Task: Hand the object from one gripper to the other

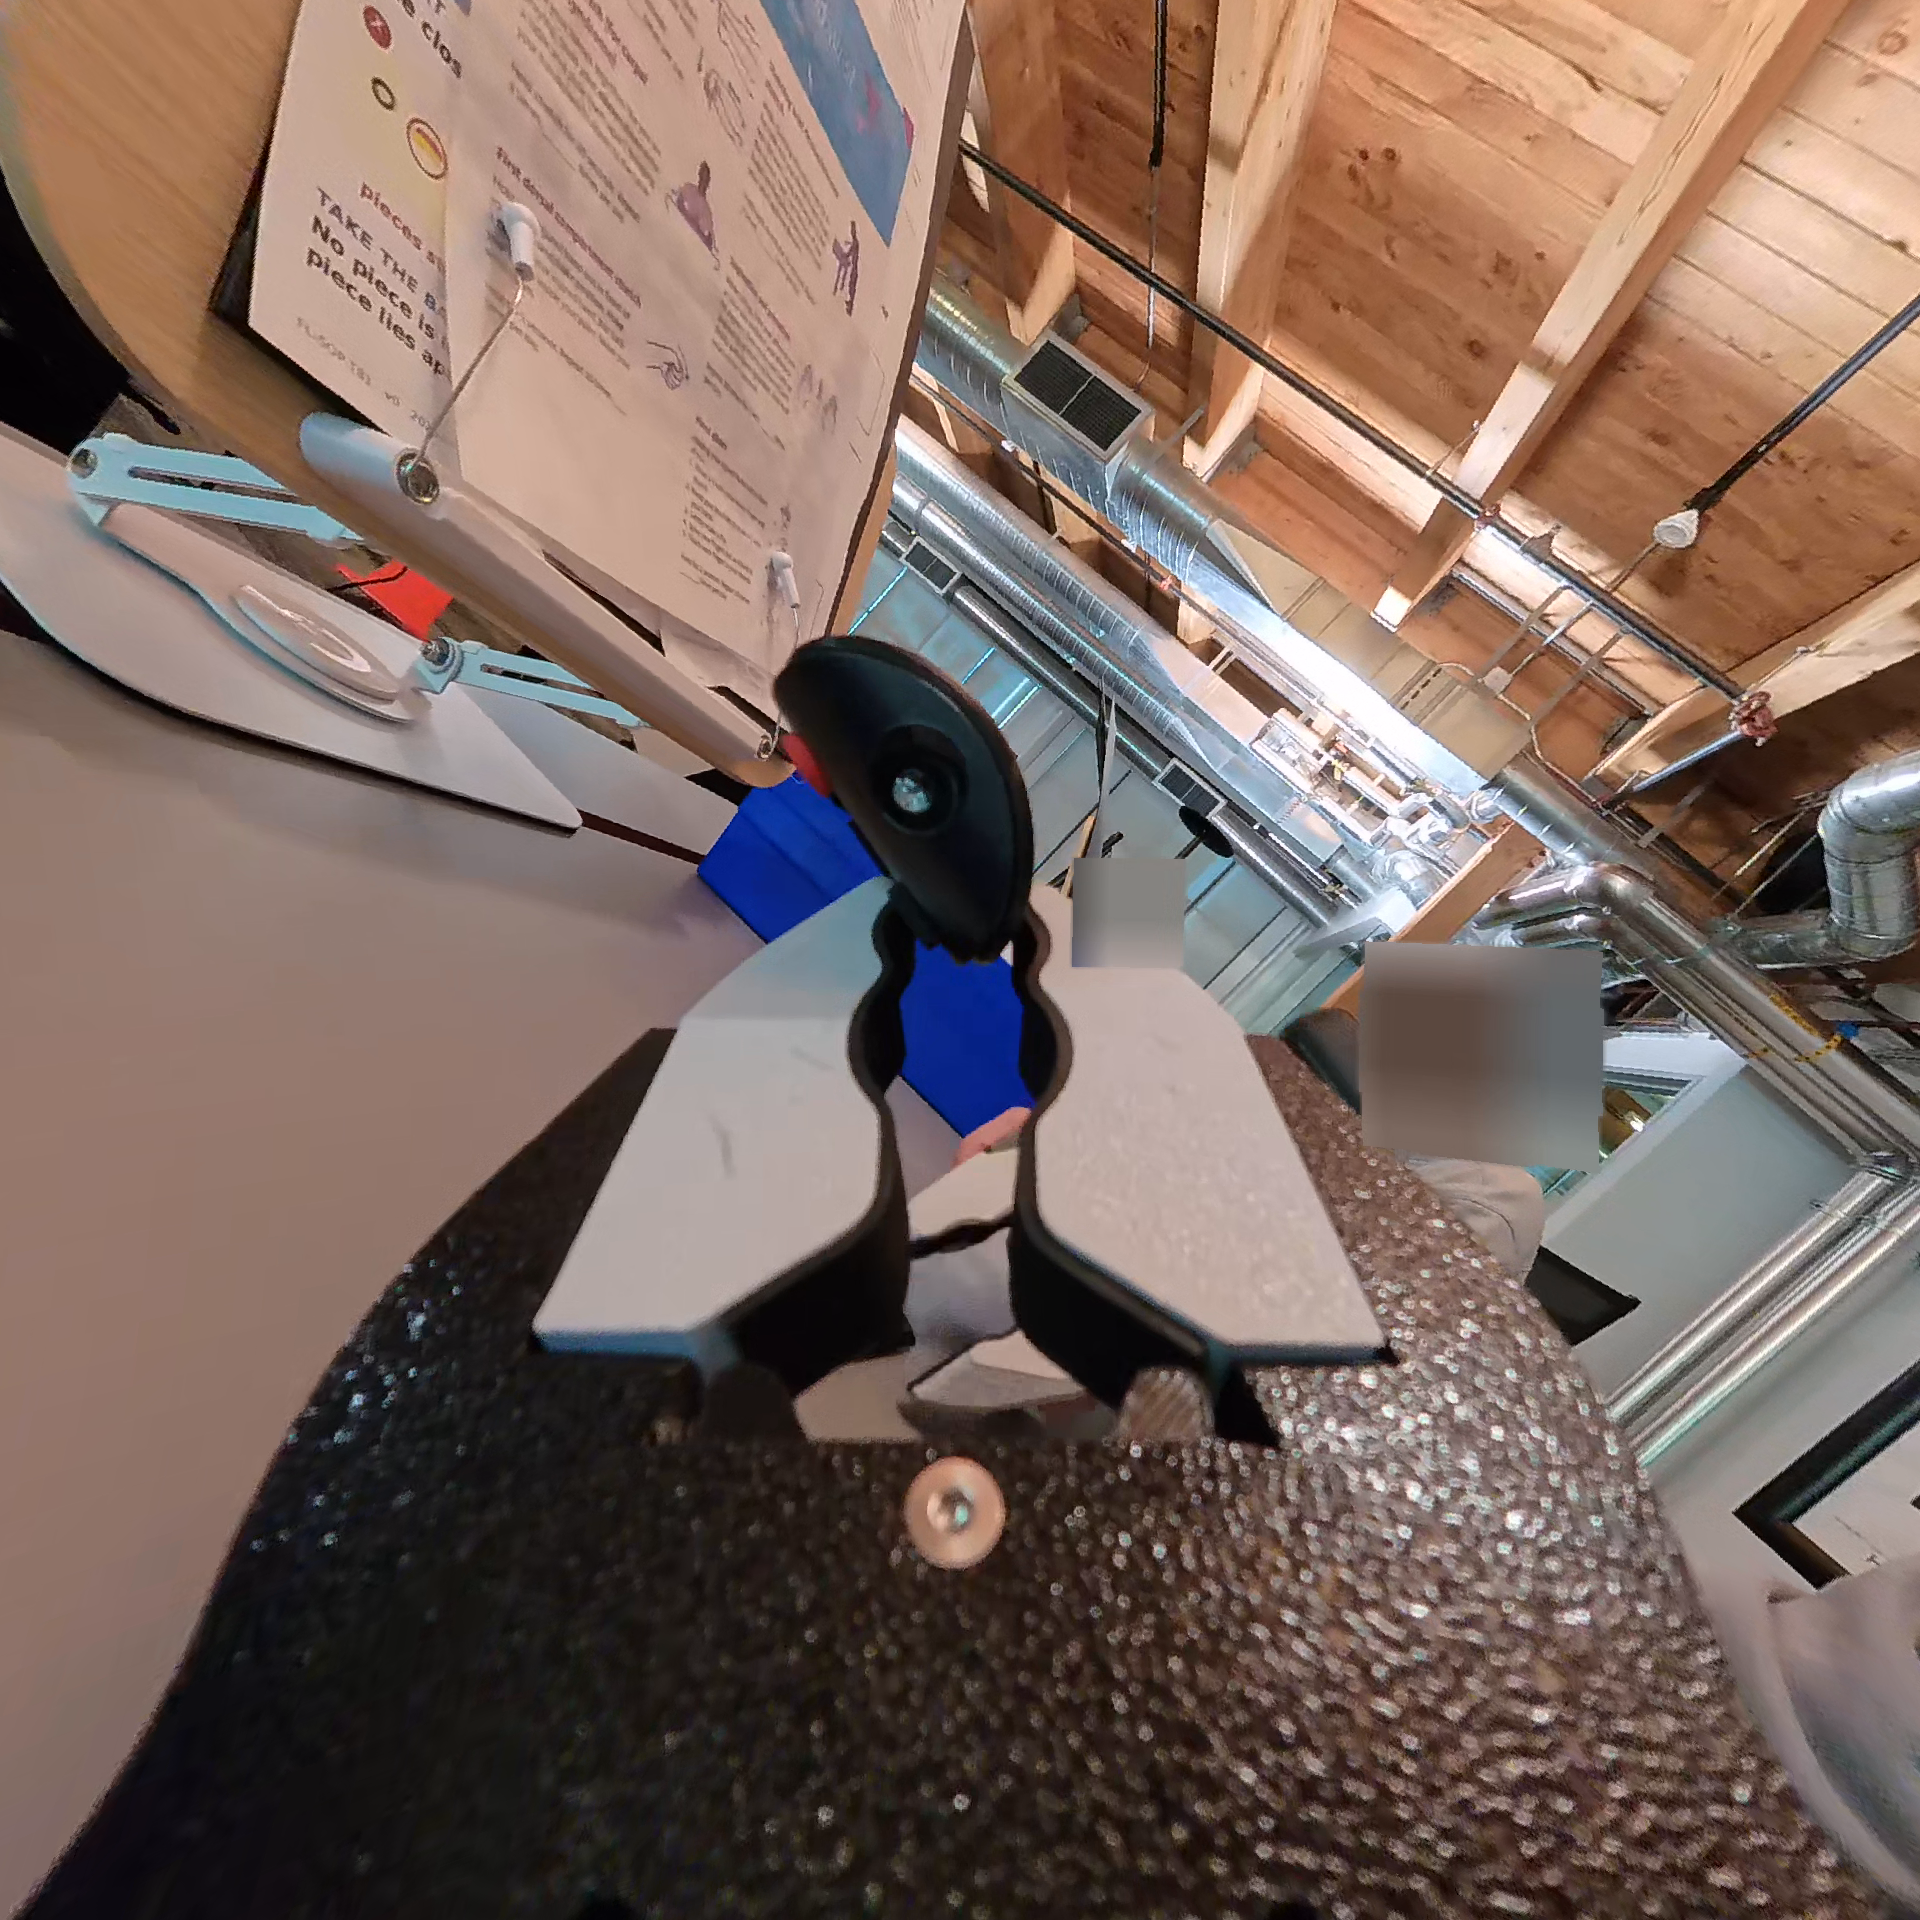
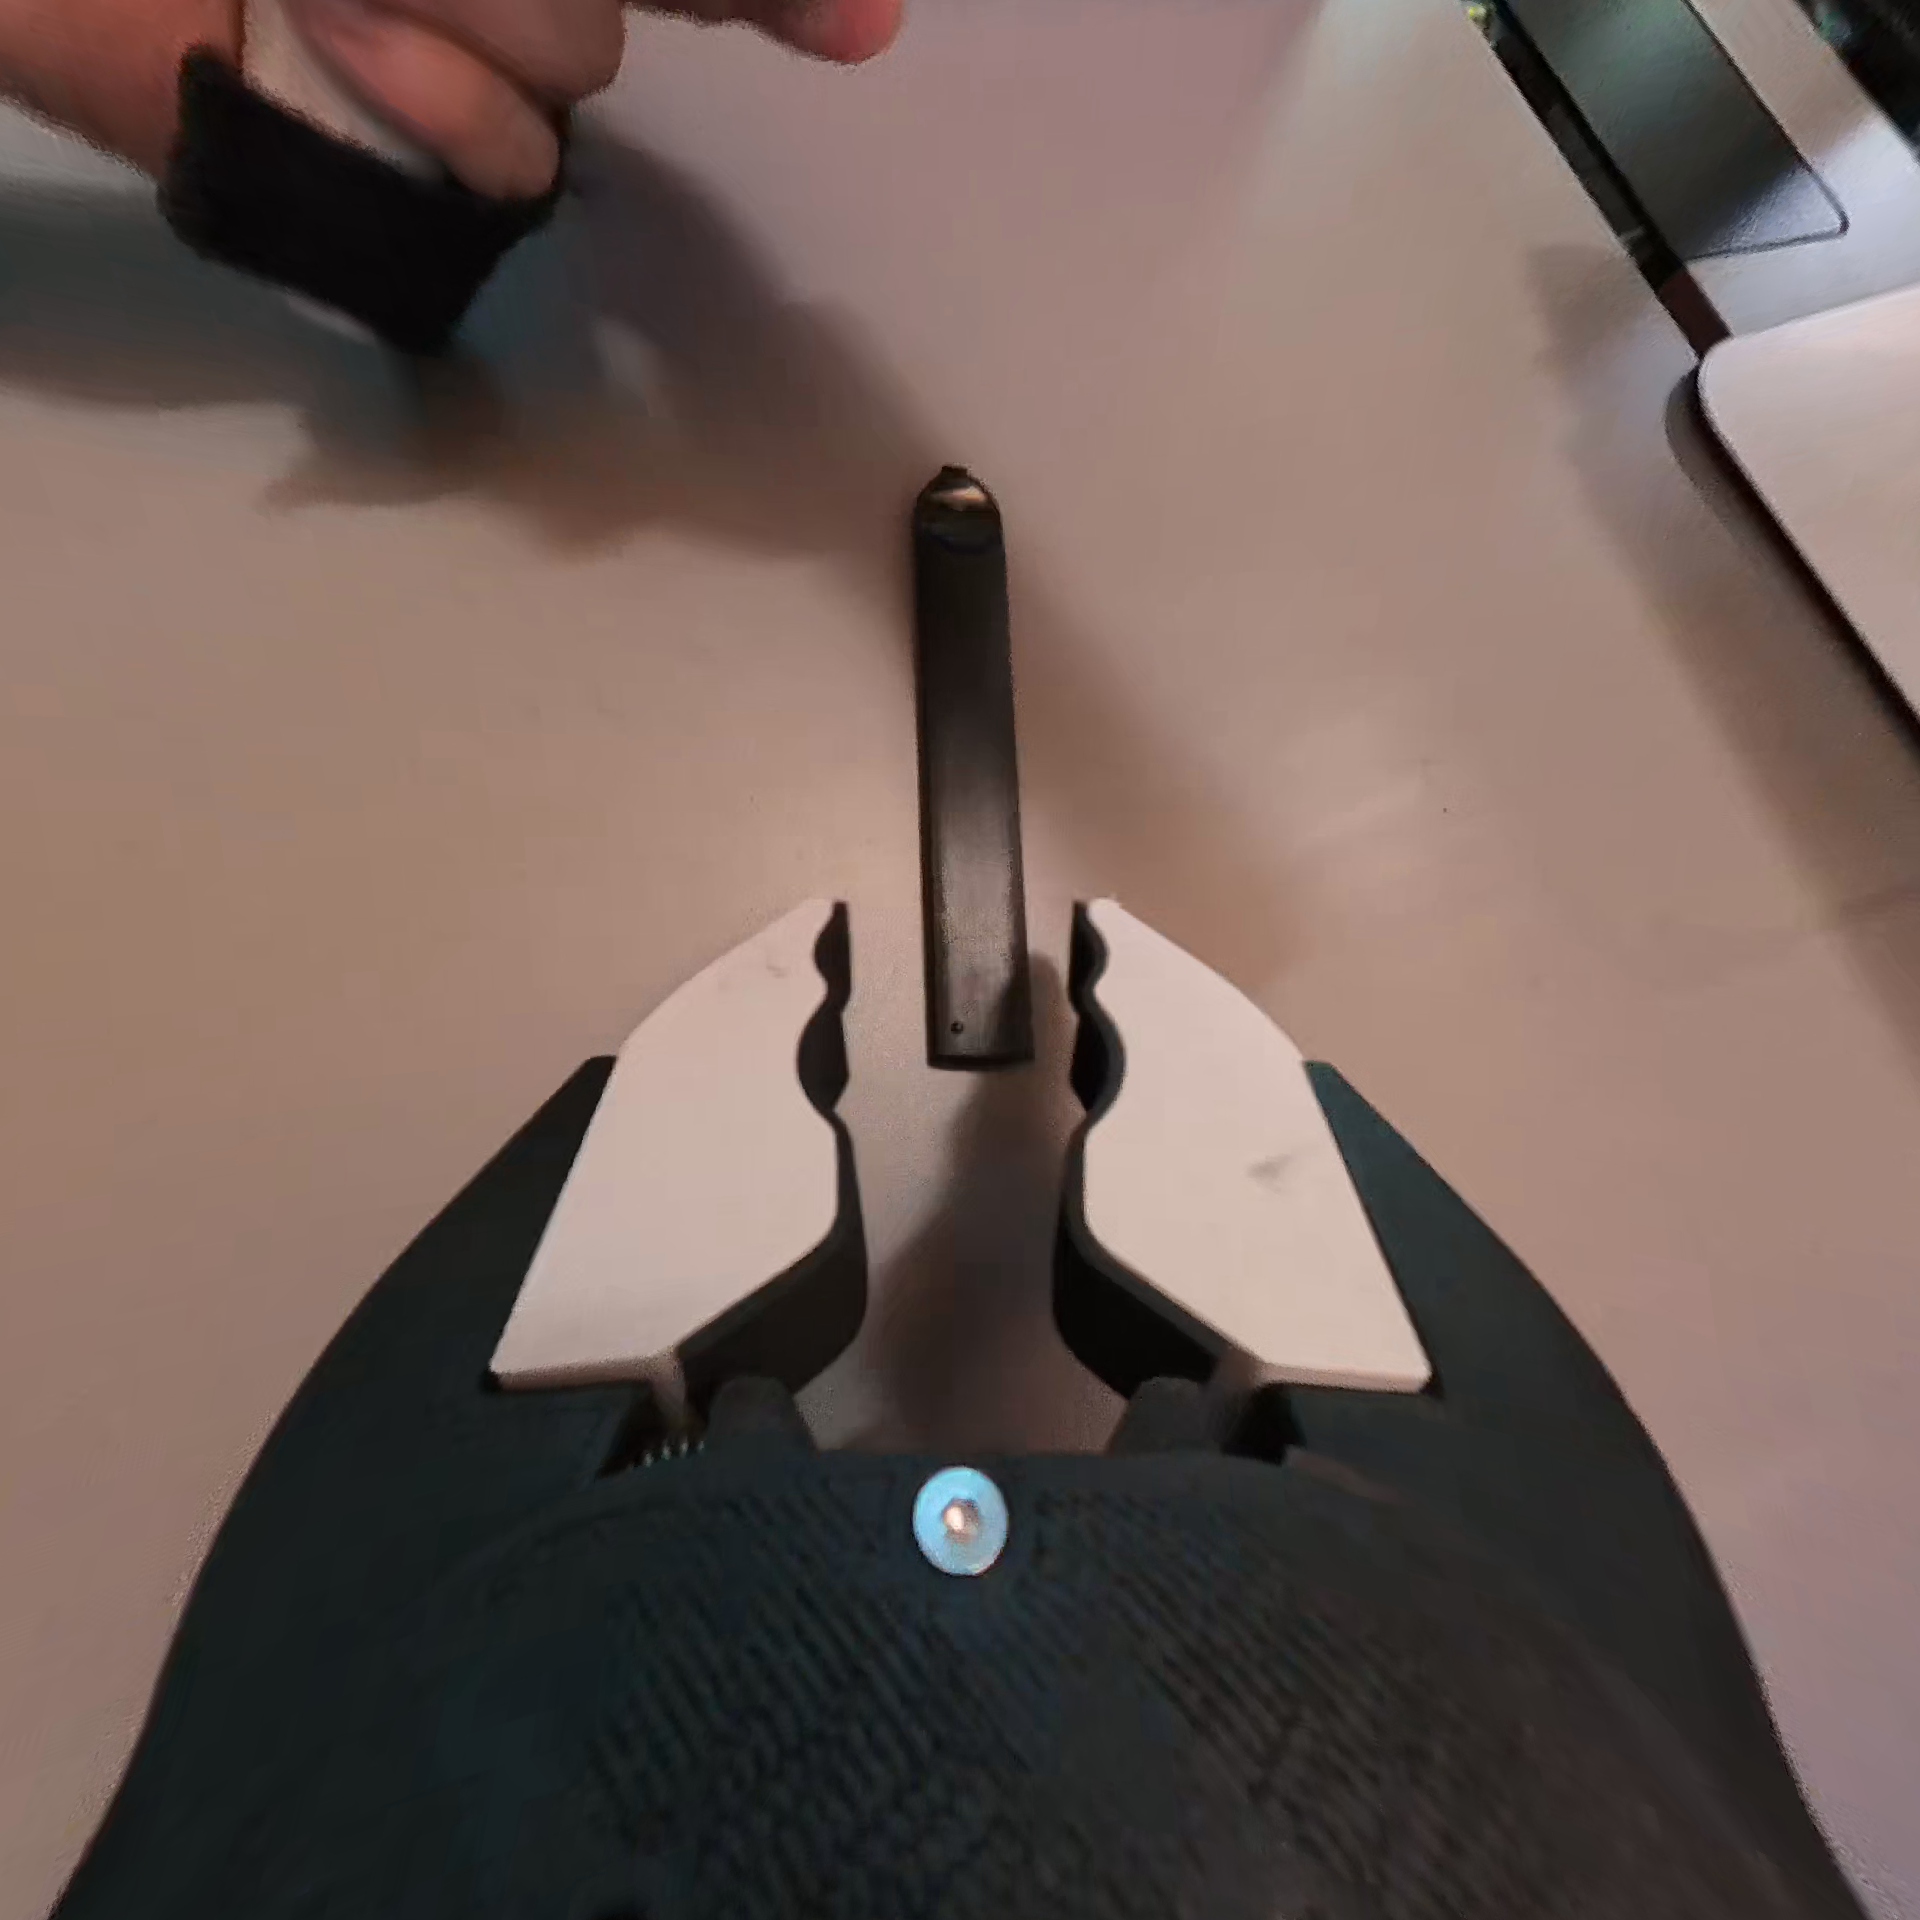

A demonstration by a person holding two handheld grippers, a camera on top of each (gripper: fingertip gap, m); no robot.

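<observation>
My left gripper (image 1: pixel 961 925) is tilted upward and shut on a black half-round piece (image 1: pixel 914 790) with a screw in its middle and a red bit at its edge, pinched at the fingertips. My right gripper (image 2: pixel 961 920) is open, low over the table (image 2: pixel 416 831). A slim black bar (image 2: pixel 966 779) with a pointed far end lies on the table. Its near end sits between the right fingertips without touching them. A blurred hand (image 2: pixel 416 94) with a black strap shows at the top left of the right wrist view.
A wooden board (image 1: pixel 125 187) with clipped paper sheets stands behind the left gripper, beside a white jointed arm (image 1: pixel 540 592) on a flat grey base (image 1: pixel 208 665). A blue box (image 1: pixel 779 862) sits past the fingertips. A grey slab (image 2: pixel 1829 499) and a dark stand (image 2: pixel 1683 135) lie at the right.
</observation>
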